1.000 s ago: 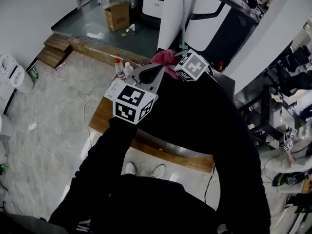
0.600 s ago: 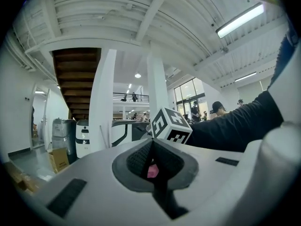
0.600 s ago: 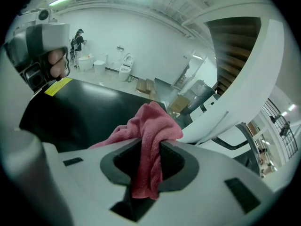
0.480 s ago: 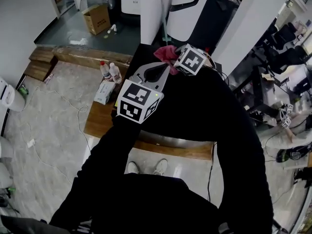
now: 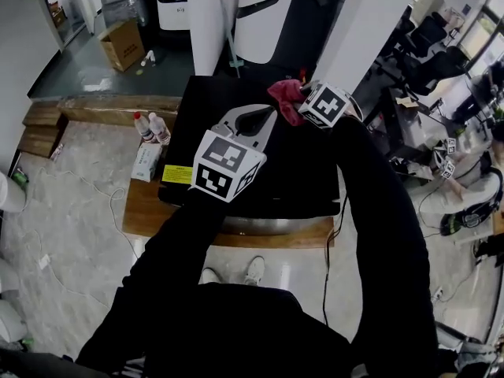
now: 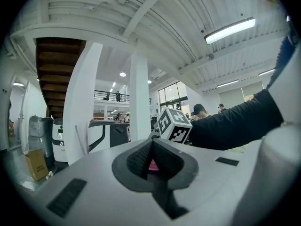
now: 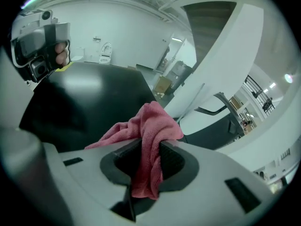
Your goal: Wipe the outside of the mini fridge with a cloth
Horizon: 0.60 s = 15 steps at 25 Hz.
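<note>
The mini fridge (image 5: 295,176) is a black box seen from above, with a yellow sticker (image 5: 177,174) at its left edge. A pink cloth (image 5: 285,99) lies bunched on the far part of its top, with my right gripper (image 5: 300,105) shut on it. In the right gripper view the cloth (image 7: 151,124) hangs out between the jaws of my right gripper (image 7: 149,150), over the glossy black fridge top (image 7: 84,95). My left gripper (image 5: 264,116) hovers over the middle of the top, just left of the cloth. In the left gripper view my left gripper (image 6: 151,155) is shut and holds nothing.
The fridge stands on a low wooden bench (image 5: 146,211). Two small bottles (image 5: 150,126) and a white carton (image 5: 146,162) sit at its left. Behind are a white pillar (image 5: 211,14), a cardboard box (image 5: 122,44) and dark machines. Seated people (image 5: 465,195) and cables are at the right.
The head view has swung so that the fridge's whole black top shows. The right gripper with the cloth now sits a little farther right of the left gripper. Both stay shut.
</note>
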Available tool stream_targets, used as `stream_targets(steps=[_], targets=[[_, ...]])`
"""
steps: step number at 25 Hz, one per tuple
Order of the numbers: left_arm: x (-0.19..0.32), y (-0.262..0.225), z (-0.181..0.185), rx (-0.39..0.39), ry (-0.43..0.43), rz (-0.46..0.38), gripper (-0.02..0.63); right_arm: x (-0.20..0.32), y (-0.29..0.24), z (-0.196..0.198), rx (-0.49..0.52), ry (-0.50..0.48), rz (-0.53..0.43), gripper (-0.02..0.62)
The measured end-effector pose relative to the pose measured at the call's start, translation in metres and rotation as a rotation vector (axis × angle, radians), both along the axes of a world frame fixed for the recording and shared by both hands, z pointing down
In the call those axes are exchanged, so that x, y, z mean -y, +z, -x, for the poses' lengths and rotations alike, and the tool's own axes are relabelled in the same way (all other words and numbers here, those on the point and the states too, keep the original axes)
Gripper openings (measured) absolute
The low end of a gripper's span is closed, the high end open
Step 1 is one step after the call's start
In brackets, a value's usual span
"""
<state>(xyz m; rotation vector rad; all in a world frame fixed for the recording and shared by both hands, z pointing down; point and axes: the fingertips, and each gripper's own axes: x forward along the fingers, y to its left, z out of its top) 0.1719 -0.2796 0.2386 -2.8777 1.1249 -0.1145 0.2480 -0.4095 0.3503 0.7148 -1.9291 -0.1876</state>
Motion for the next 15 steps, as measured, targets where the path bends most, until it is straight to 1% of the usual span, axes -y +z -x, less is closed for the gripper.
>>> stream_targets(steps=[4, 9, 12, 15], targets=[[-0.009, 0.0, -0.021, -0.004, 0.056, 0.0, -0.005, -0.011, 0.002, -0.049, -0.024, 0.09, 0.001, 0.1], [-0.022, -0.003, -0.035, -0.005, 0.105, -0.001, -0.005, -0.023, -0.003, -0.094, -0.079, 0.16, -0.002, 0.1], [-0.027, -0.004, -0.034, -0.007, 0.114, -0.001, -0.005, -0.029, -0.013, -0.105, -0.062, 0.199, -0.008, 0.101], [-0.031, -0.012, -0.019, -0.031, 0.119, -0.004, -0.005, -0.04, -0.043, -0.088, 0.004, 0.185, -0.051, 0.101]])
